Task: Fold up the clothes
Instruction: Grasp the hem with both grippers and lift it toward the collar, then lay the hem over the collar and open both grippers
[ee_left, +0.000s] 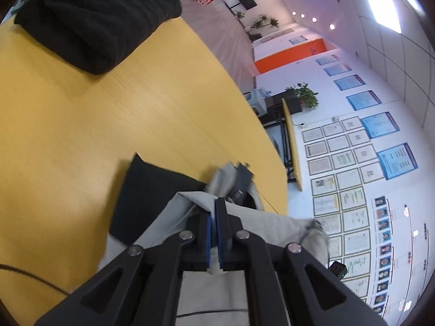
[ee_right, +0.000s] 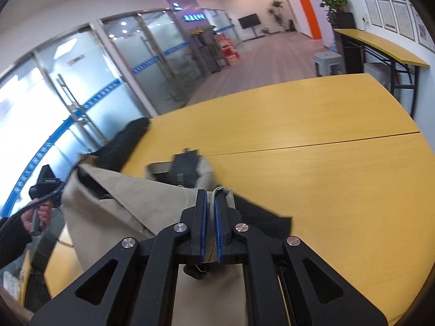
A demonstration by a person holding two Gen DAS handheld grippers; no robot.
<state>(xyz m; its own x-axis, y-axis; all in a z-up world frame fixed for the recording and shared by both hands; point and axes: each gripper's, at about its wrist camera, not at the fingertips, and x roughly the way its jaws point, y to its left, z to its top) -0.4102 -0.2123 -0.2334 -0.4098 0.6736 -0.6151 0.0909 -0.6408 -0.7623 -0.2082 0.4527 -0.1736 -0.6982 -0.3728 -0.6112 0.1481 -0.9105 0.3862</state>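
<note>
A grey-beige garment (ee_left: 266,225) with black lining is lifted above the yellow table (ee_left: 81,125). My left gripper (ee_left: 213,203) is shut on a fold of its fabric. My right gripper (ee_right: 210,194) is shut on another edge of the same garment (ee_right: 122,206), which sags between the two. The left gripper also shows at the left of the right wrist view (ee_right: 44,187), held in a hand. A black part of the garment (ee_right: 261,217) lies on the table under the right gripper.
A folded black garment (ee_left: 98,24) lies at the far end of the table, also seen in the right wrist view (ee_right: 122,141). The table (ee_right: 326,176) has a seam across it. A second yellow table (ee_right: 380,46) stands by the wall.
</note>
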